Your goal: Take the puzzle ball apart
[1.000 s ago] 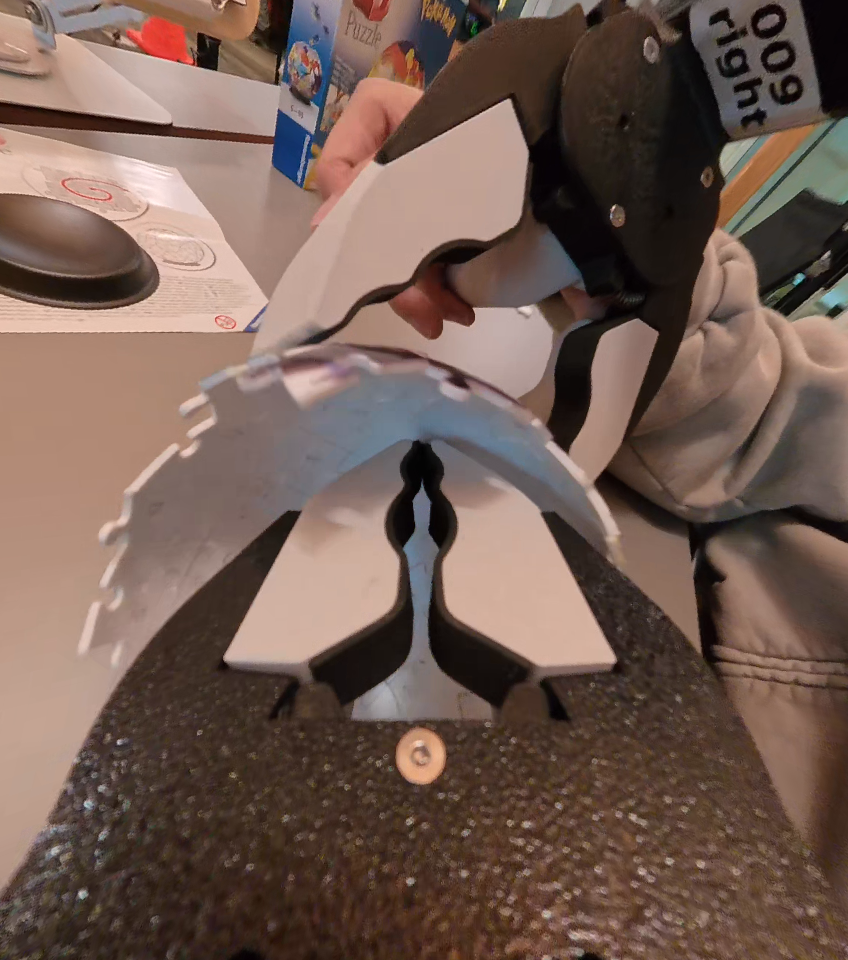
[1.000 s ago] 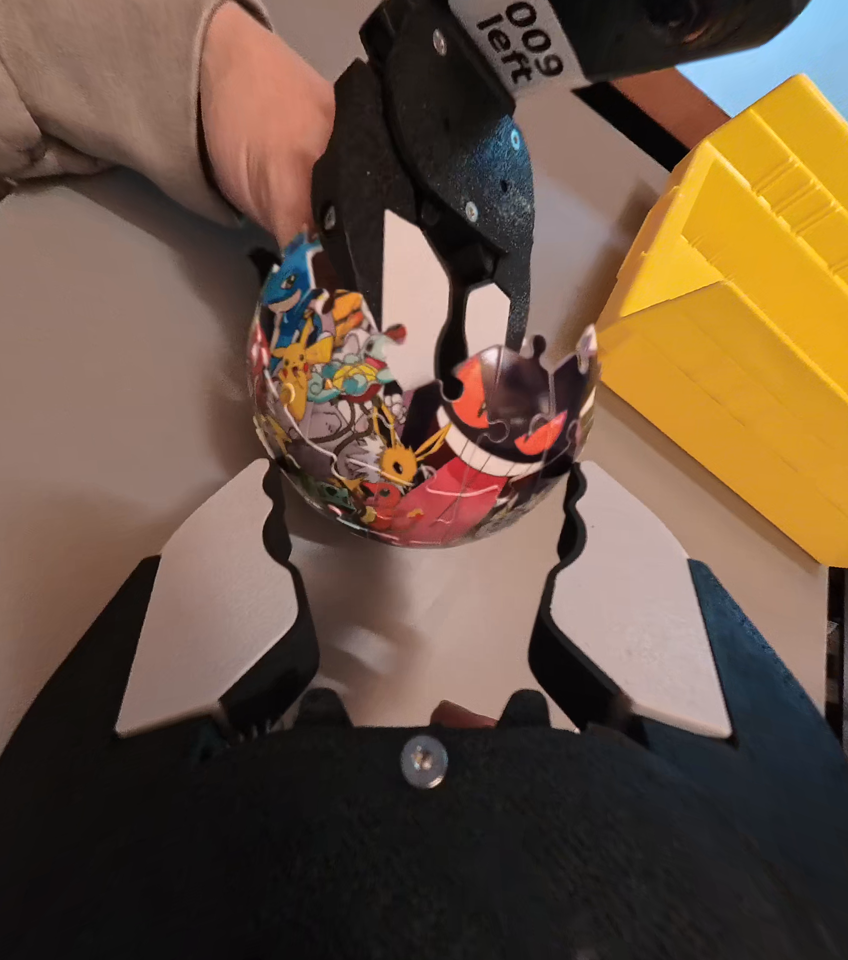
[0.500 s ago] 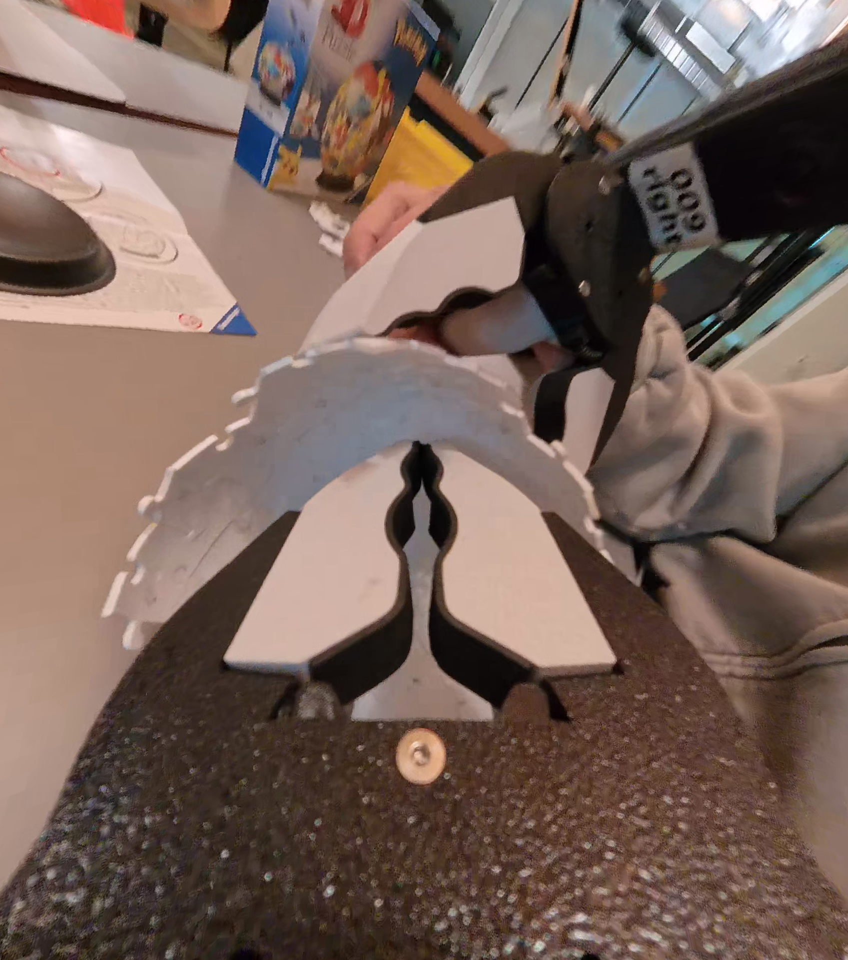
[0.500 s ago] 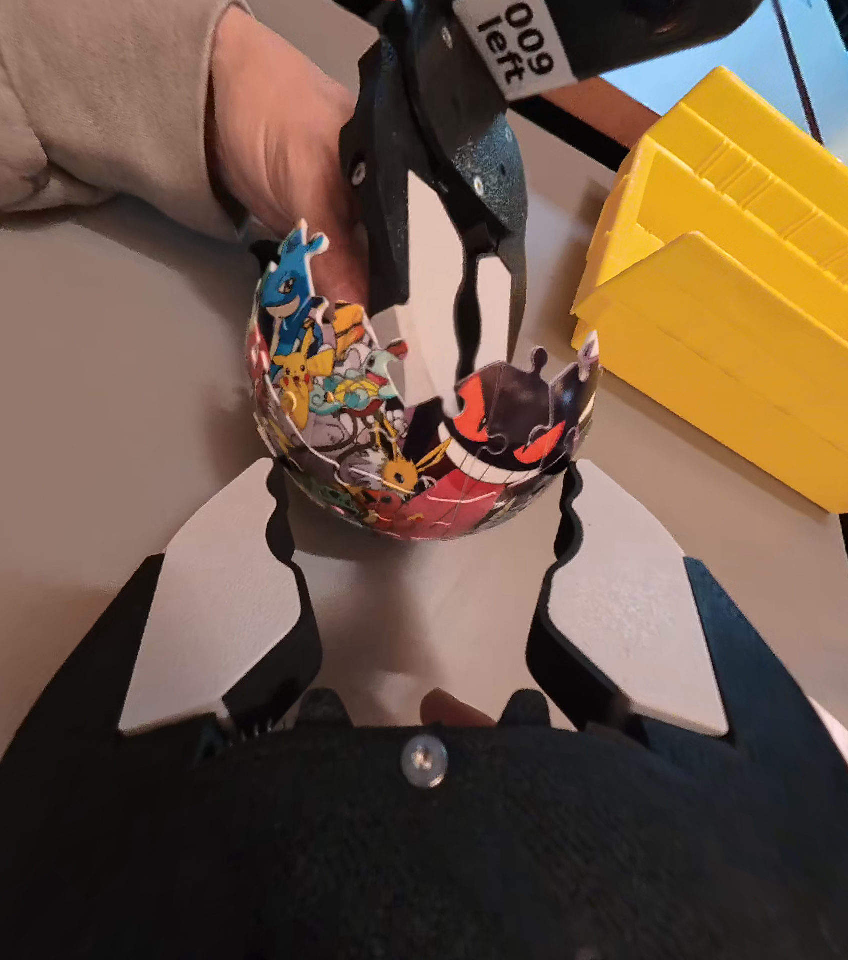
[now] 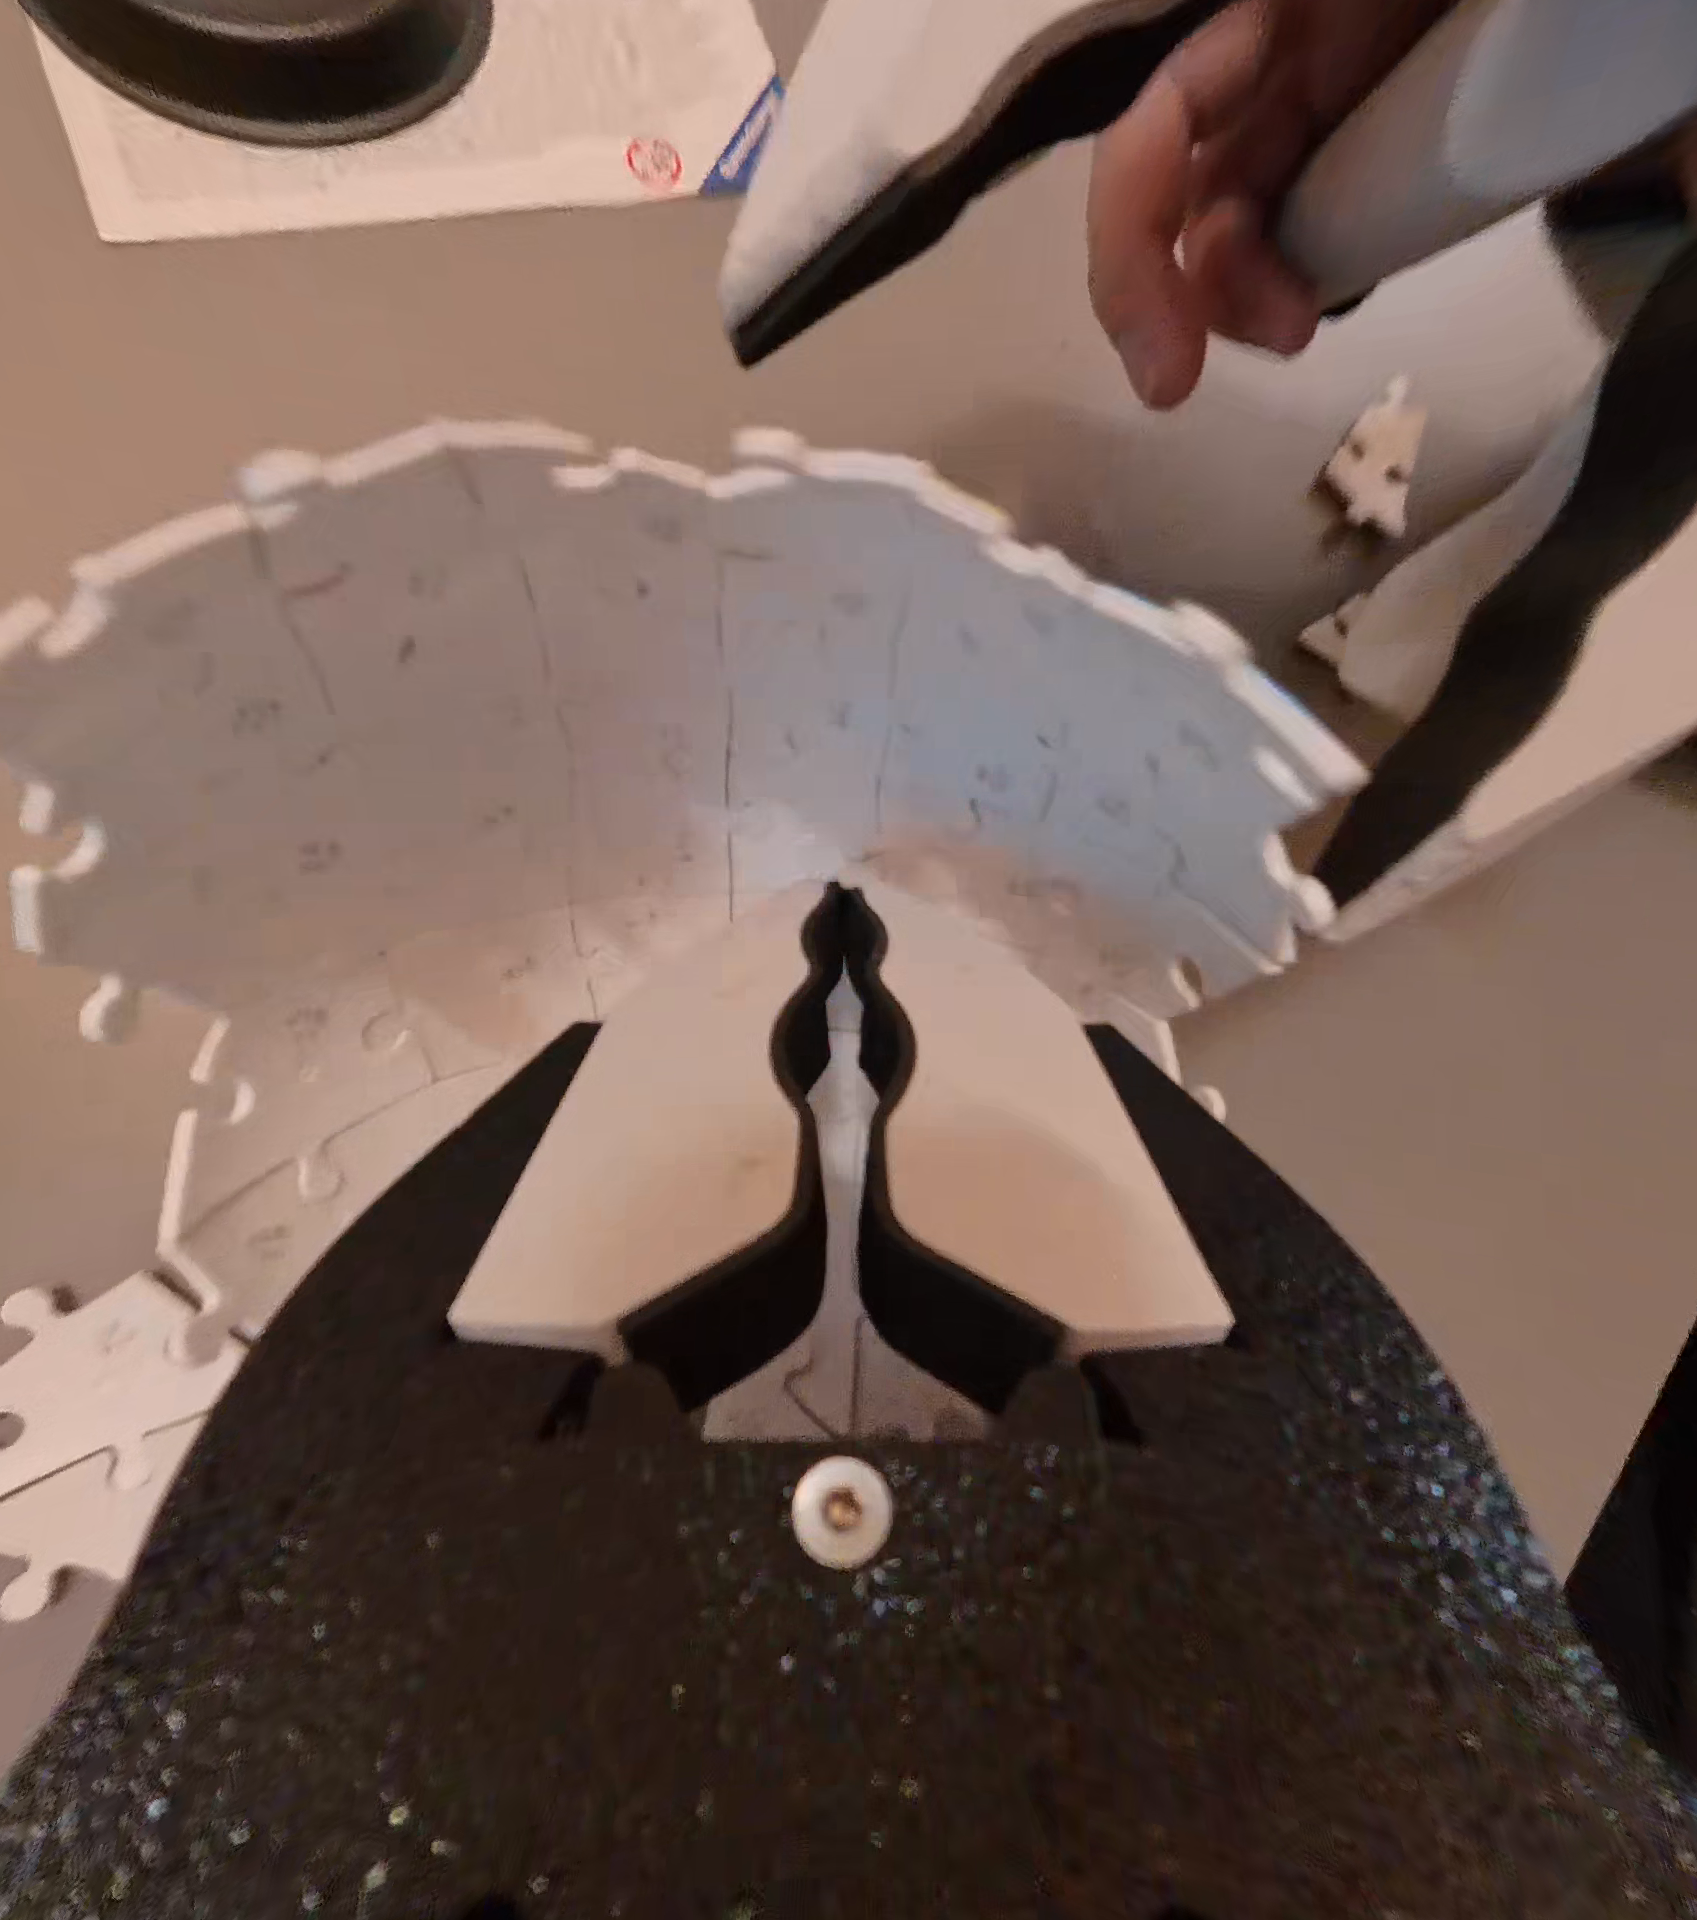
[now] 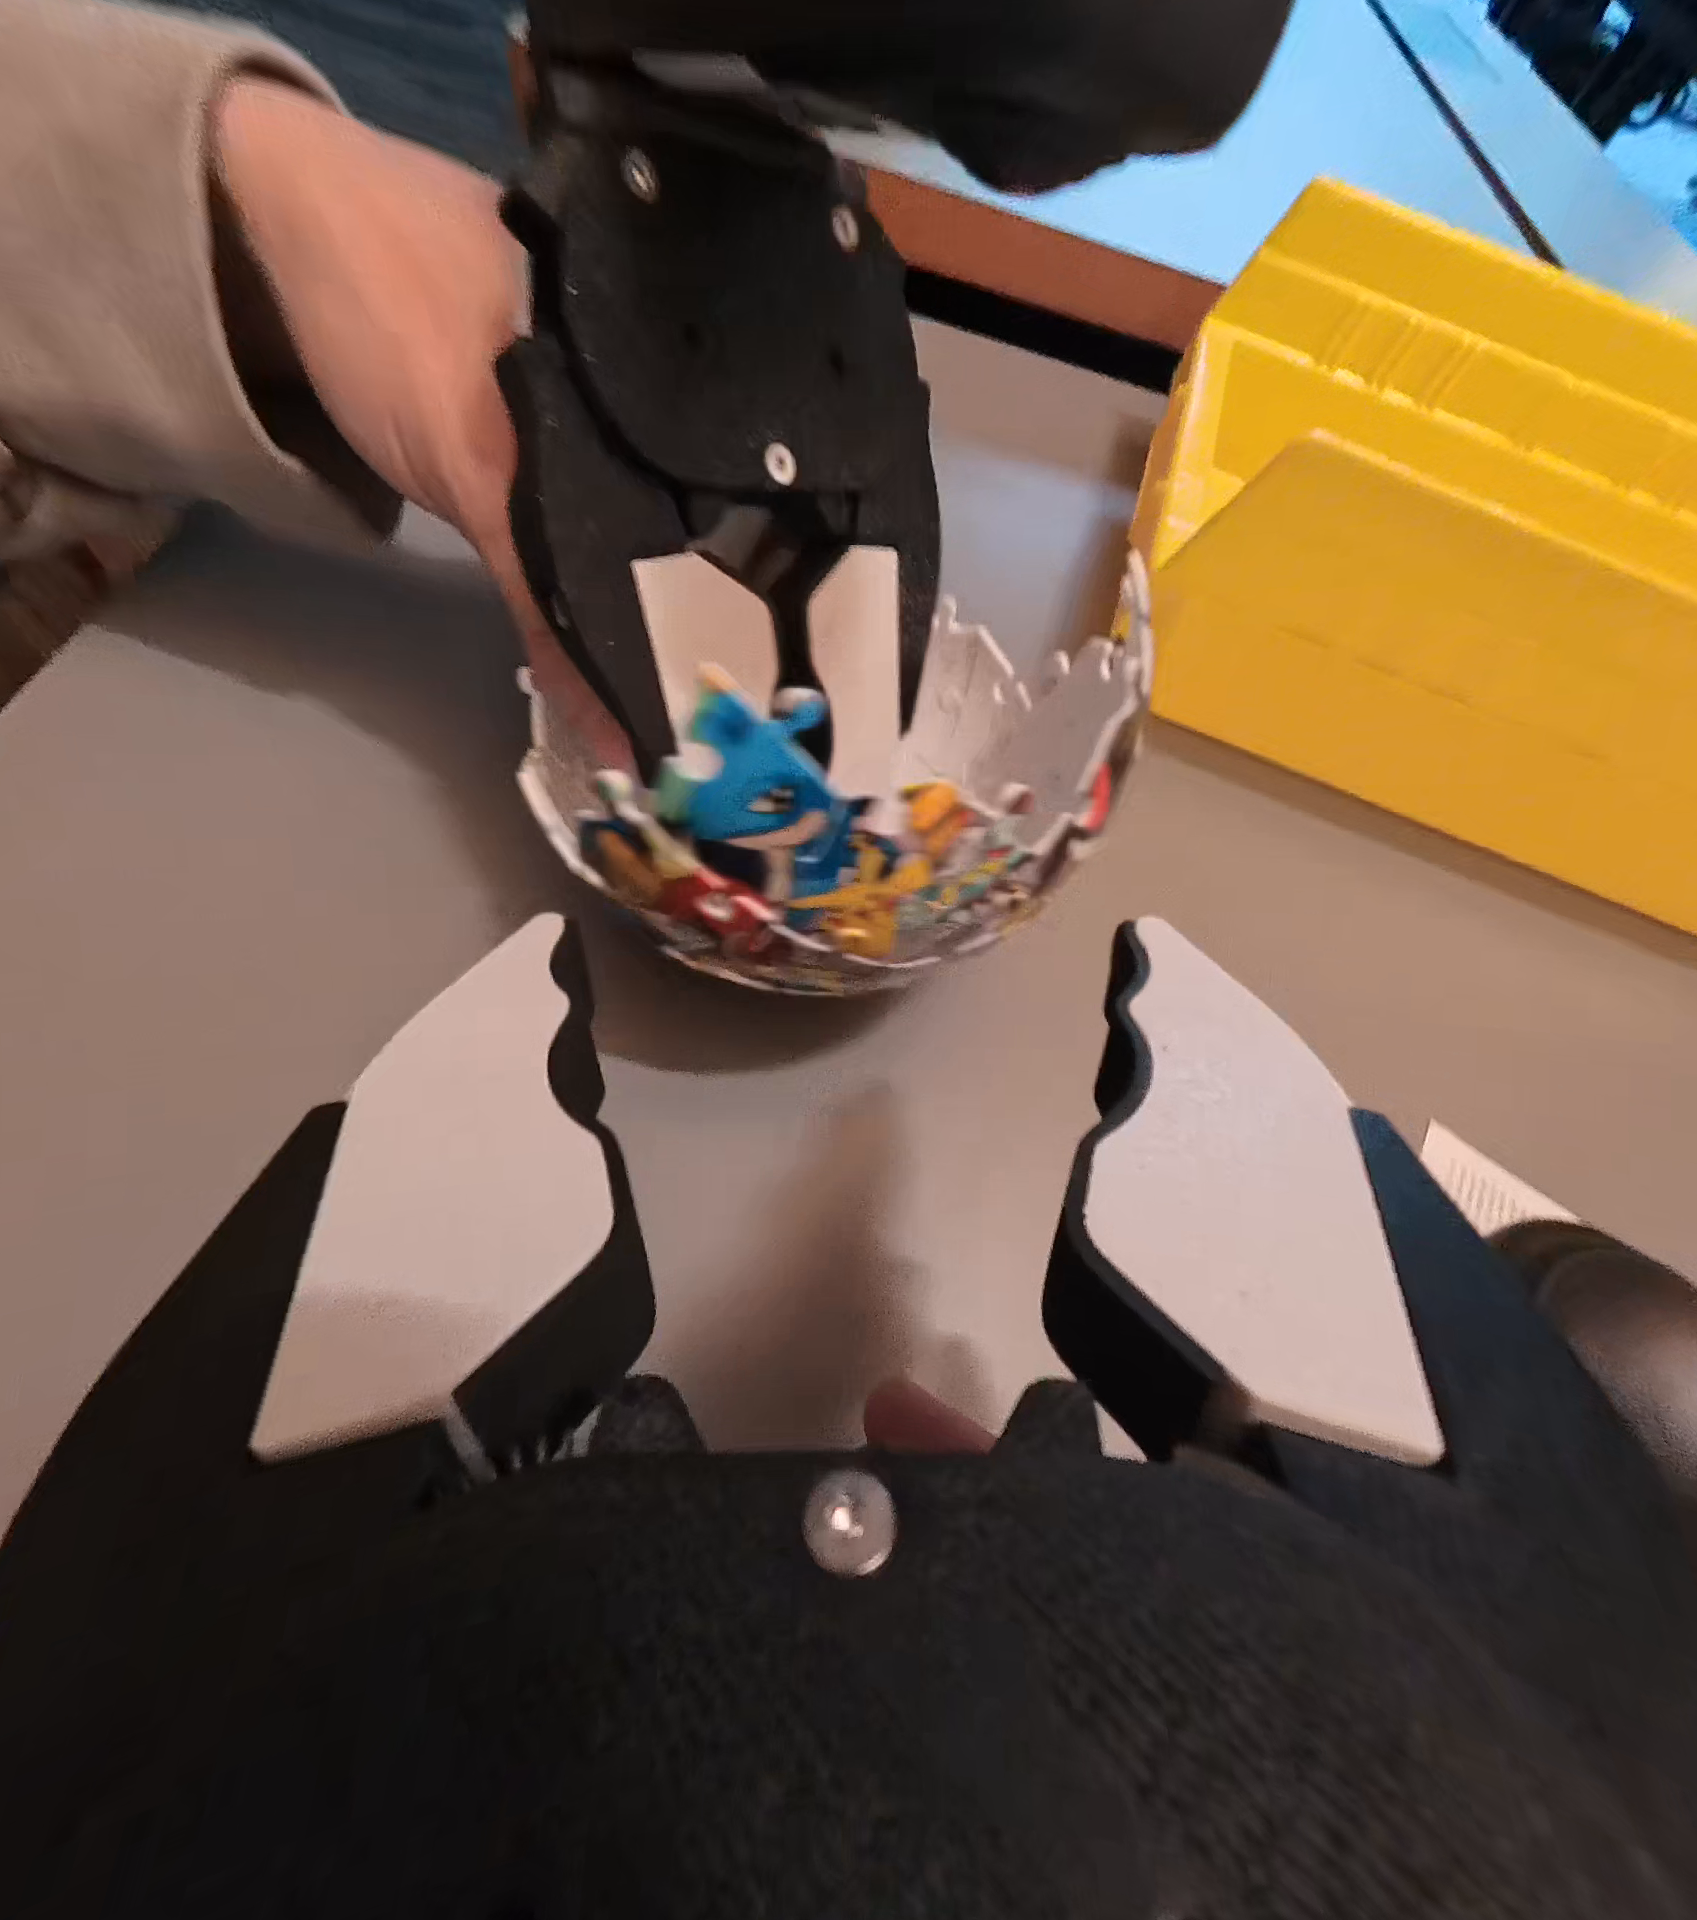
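Right gripper [image 6: 849,1029]: its two fingers stand wide apart with nothing between them; it hovers over bare table, just in front of the ball.
Free room: the table [image 6: 200,883] is bare to the left of the ball as far as its left edge; on the other side the space is narrow.
Puzzle ball [image 6: 839,831]: only an open half shell, coloured outside and white inside, with a toothed rim; it sits on the table in the middle part, just beyond the right gripper's fingertips.
Left gripper [image 5: 839,914]: its fingers are pressed together on the wall of the puzzle ball [image 5: 615,727], reaching down from above over the rim; the person's hand [image 6: 376,343] is behind it.
Loose pieces: a few white puzzle pieces [image 5: 1369,468] lie on the table beyond the shell.
Yellow bin [image 6: 1509,582]: it stands close by the shell's right side; I cannot tell if they touch.
Black stand [image 5: 252,62]: round, on a white paper sheet [image 5: 408,177], farther on the table.
Far edge: the table's far edge [image 6: 1031,270] runs behind the left gripper.
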The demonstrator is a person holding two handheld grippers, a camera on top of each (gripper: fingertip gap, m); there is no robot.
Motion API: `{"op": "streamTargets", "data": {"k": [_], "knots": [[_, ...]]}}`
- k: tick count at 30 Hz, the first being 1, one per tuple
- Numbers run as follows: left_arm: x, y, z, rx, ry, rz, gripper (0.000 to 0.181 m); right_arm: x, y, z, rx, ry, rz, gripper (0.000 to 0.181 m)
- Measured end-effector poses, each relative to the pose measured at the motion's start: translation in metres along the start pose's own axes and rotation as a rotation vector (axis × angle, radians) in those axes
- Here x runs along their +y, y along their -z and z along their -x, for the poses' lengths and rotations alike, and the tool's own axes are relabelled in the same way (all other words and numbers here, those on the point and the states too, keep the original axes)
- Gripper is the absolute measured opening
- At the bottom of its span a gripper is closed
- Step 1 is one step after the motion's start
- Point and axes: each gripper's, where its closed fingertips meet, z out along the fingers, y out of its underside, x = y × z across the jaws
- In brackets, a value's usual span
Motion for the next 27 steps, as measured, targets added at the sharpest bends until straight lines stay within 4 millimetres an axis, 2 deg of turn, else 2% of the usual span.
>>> {"op": "streamTargets", "data": {"k": [1, 4, 7, 9, 12, 16, 22, 27], "knots": [[0.003, -0.001, -0.002, -0.015, -0.028, 0.033, 0.000, 0.004, 0.001, -0.001, 0.007, -0.008, 0.008, 0.097], [0.011, -0.005, -0.001, -0.085, -0.146, 0.121, 0.000, 0.015, 0.005, -0.009, 0.032, -0.045, 0.026, 0.101], [0.011, -0.006, 0.000, -0.122, -0.211, 0.157, 0.000, 0.037, 0.005, -0.004, -0.052, -0.049, 0.129, 0.100], [0.011, -0.006, 0.002, -0.132, -0.222, 0.173, 0.000, 0.042, 0.005, -0.004, -0.076, -0.004, 0.146, 0.100], [0.011, -0.006, 0.001, -0.125, -0.238, 0.176, 0.000, 0.037, -0.003, -0.006, -0.115, 0.027, 0.108, 0.099], [0.011, -0.005, 0.001, -0.102, -0.261, 0.156, 0.000, 0.050, -0.023, -0.006, -0.144, 0.102, 0.179, 0.108], [0.010, -0.004, 0.002, -0.090, -0.297, 0.096, 0.000, 0.034, -0.045, -0.001, -0.137, 0.206, 0.071, 0.110], [0.006, -0.004, 0.006, -0.120, -0.371, 0.049, 0.000, 0.026, -0.049, 0.002, -0.134, 0.248, 0.030, 0.114]]}}
